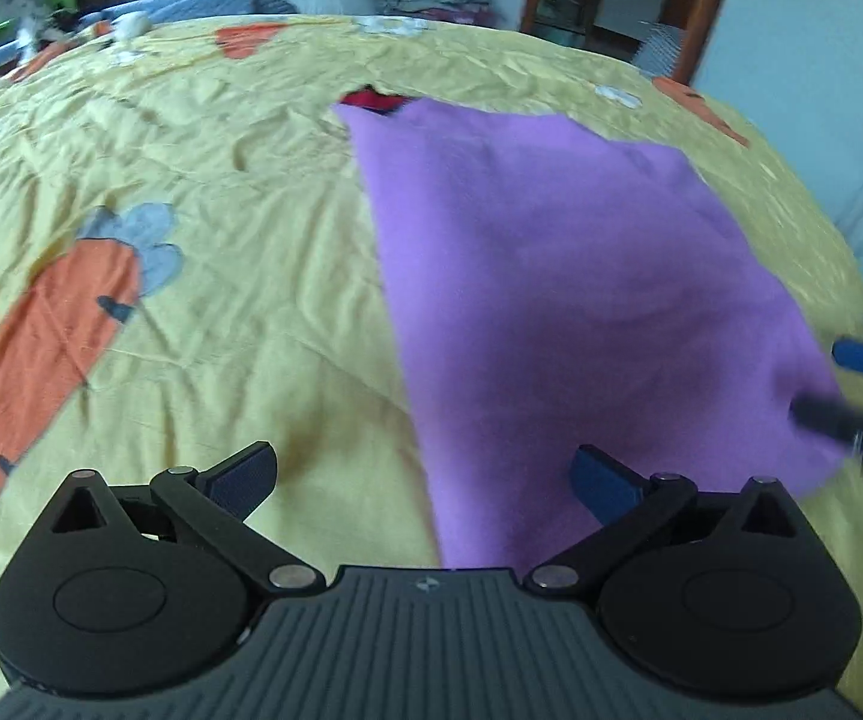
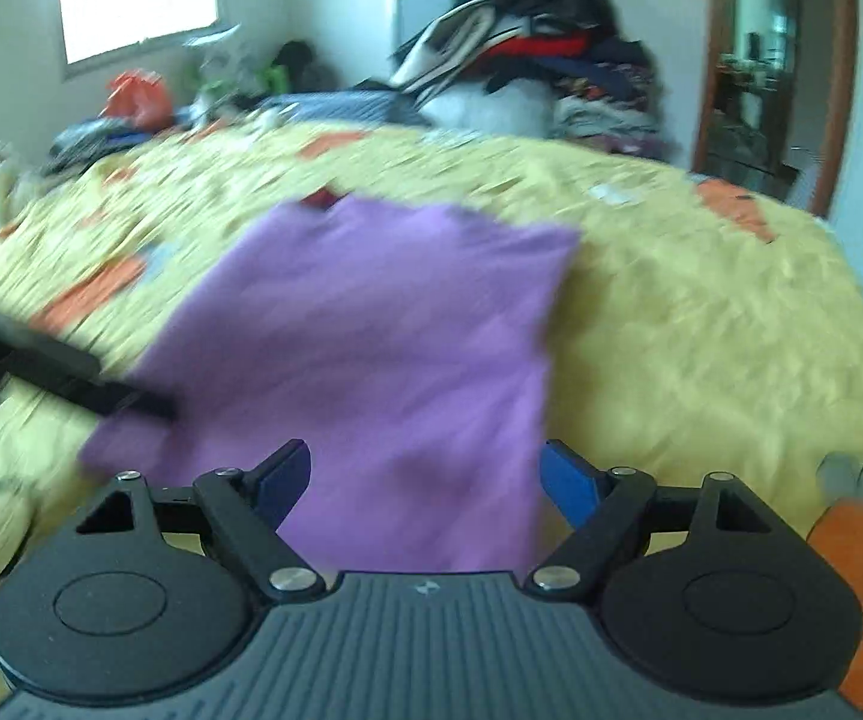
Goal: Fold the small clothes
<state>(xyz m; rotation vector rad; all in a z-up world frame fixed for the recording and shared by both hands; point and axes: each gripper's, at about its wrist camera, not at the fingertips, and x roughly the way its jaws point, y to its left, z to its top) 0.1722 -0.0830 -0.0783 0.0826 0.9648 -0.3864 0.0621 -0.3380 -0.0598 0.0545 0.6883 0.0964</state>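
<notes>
Purple garment (image 1: 581,300) flat on yellow carrot-print bedspread (image 1: 191,240), long axis running straight away from both sets of jaws. Left gripper (image 1: 425,483) spread wide, nothing between; cloth's near left edge ahead and just right of centre. Right gripper (image 2: 425,483) spread too, empty, near hem between its jaws, looking the closer hand. Far end narrows toward something red (image 1: 374,101), possibly a collar. Both views blurred.
</notes>
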